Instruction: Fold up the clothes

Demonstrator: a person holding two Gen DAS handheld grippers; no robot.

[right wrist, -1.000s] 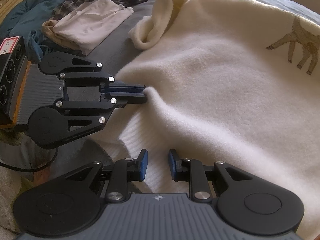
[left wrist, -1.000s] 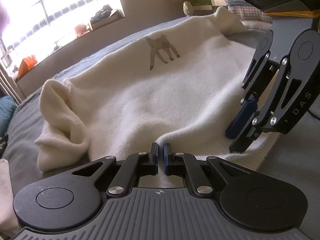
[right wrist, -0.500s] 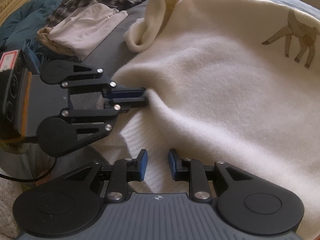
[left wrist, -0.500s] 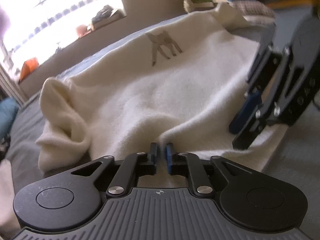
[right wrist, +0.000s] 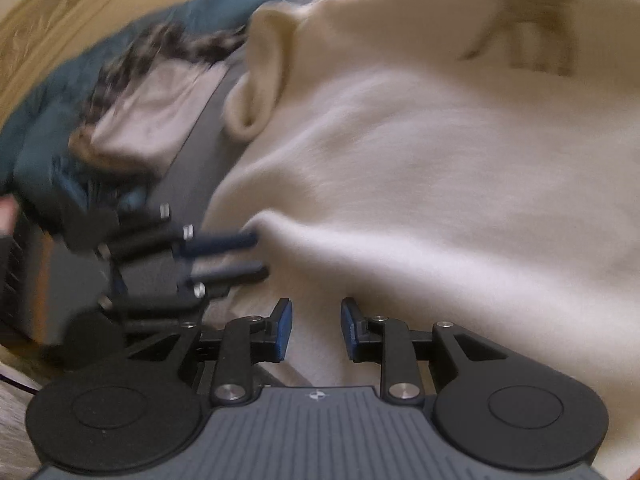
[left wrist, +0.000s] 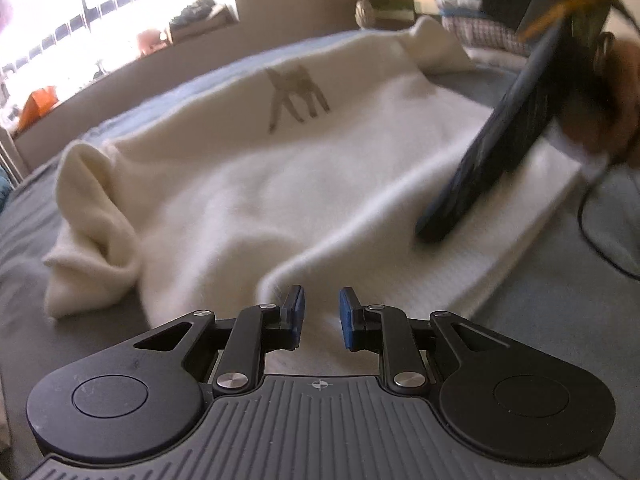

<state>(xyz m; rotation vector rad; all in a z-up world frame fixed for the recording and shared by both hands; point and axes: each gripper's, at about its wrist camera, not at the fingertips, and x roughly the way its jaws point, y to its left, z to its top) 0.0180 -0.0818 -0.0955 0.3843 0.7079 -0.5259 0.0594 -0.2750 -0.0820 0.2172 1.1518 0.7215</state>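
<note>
A cream fleece sweater (left wrist: pixel 280 184) with a brown deer motif (left wrist: pixel 298 96) lies spread on the bed, one sleeve bunched at its left (left wrist: pixel 96 240). My left gripper (left wrist: pixel 322 300) is open just above the ribbed hem (left wrist: pixel 480 240), its pads not pressing the cloth. In the right wrist view the left gripper (right wrist: pixel 260 254) points at a raised ridge of the sweater (right wrist: pixel 440 160). My right gripper (right wrist: pixel 316 312) hovers over the hem with its jaws opening and nothing gripped. In the left wrist view it (left wrist: pixel 432 228) is blurred, slanting down onto the hem.
Grey bedsheet (left wrist: pixel 560 320) surrounds the sweater. A folded beige garment (right wrist: pixel 152 116), plaid cloth (right wrist: pixel 172 44) and teal blanket (right wrist: pixel 48 120) lie beyond the sleeve. A black cable (left wrist: pixel 600 240) trails at the right. Folded laundry (left wrist: pixel 480 28) is stacked at the back.
My left gripper has opened and let go of the pinched fold, which stays as a ridge. The right gripper has rolled and swept sideways, its jaws slightly wider.
</note>
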